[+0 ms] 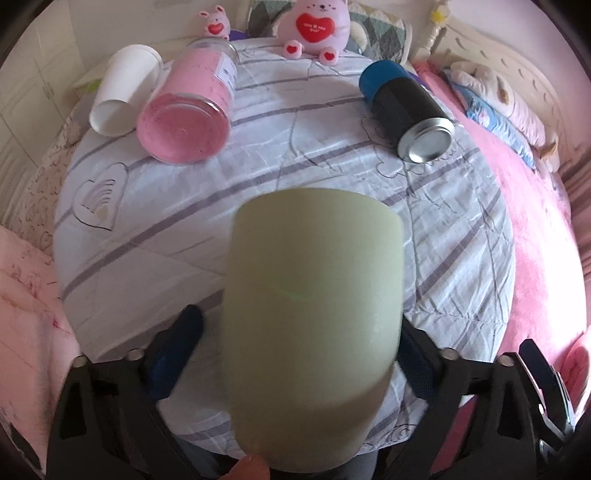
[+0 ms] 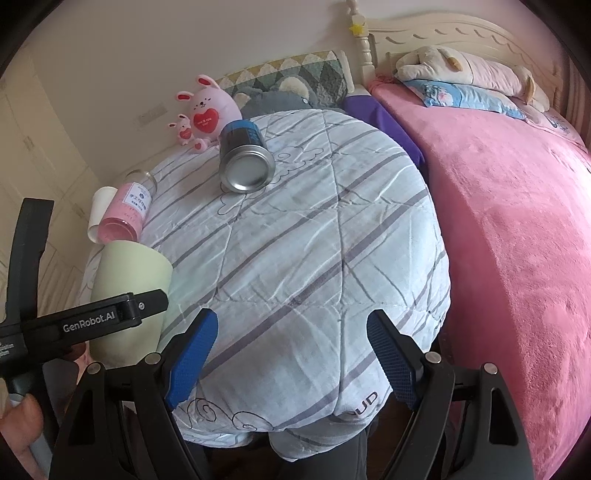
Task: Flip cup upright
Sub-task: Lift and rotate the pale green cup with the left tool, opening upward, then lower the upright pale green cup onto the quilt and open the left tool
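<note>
A pale green cup fills the middle of the left wrist view, between the blue pads of my left gripper, which is shut on it and holds it off the quilt. In the right wrist view the same cup shows at the left, behind the left gripper's black body. Three other cups lie on their sides on the striped quilt: a white paper cup, a pink glass and a black can-shaped cup with a blue end. My right gripper is open and empty above the quilt's near part.
A pink plush bunny and a smaller one sit at the far edge of the quilt. A pink blanket covers the bed to the right, with pillows and a plush toy at the headboard.
</note>
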`<move>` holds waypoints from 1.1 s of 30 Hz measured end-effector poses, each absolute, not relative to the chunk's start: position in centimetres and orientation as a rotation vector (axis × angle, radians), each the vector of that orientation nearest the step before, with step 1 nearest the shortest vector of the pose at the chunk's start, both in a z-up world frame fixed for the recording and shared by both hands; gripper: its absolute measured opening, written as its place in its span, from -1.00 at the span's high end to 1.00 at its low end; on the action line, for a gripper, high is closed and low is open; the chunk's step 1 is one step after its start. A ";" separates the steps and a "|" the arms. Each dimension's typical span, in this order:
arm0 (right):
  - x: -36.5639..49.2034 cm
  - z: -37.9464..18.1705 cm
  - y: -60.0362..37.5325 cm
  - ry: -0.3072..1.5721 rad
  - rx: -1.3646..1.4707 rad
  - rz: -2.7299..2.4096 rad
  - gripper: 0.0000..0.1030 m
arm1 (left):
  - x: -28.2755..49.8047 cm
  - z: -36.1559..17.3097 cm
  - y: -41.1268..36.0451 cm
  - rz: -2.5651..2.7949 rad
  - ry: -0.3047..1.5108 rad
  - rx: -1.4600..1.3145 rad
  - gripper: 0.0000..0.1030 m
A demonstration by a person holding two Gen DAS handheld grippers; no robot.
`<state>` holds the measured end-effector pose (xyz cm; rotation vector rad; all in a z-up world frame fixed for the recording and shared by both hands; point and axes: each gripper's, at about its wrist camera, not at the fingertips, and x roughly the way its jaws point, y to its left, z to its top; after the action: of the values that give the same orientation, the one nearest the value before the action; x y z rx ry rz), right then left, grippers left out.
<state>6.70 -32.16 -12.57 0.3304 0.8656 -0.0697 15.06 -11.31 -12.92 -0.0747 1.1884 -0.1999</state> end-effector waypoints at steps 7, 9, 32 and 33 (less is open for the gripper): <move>5.8 -12.1 -32.9 0.851 0.337 -0.090 -0.63 | 14.8 -12.6 -12.6 -0.240 1.169 -0.034 -0.53; 5.5 -11.9 -33.2 0.847 0.339 -0.100 -0.63 | 14.9 -12.2 -12.5 -0.246 1.160 -0.027 -0.53; 5.6 -11.3 -31.2 0.867 0.272 -0.109 -0.63 | 12.4 -12.2 -11.8 -0.191 0.518 0.138 -0.53; 5.5 -11.2 -31.1 0.867 0.268 -0.111 -0.63 | 12.2 -12.2 -11.8 -0.194 0.516 0.135 -0.53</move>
<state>5.53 -31.10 -11.24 0.2679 0.8669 -0.1111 12.18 -11.78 -12.24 0.1355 0.5163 -0.1939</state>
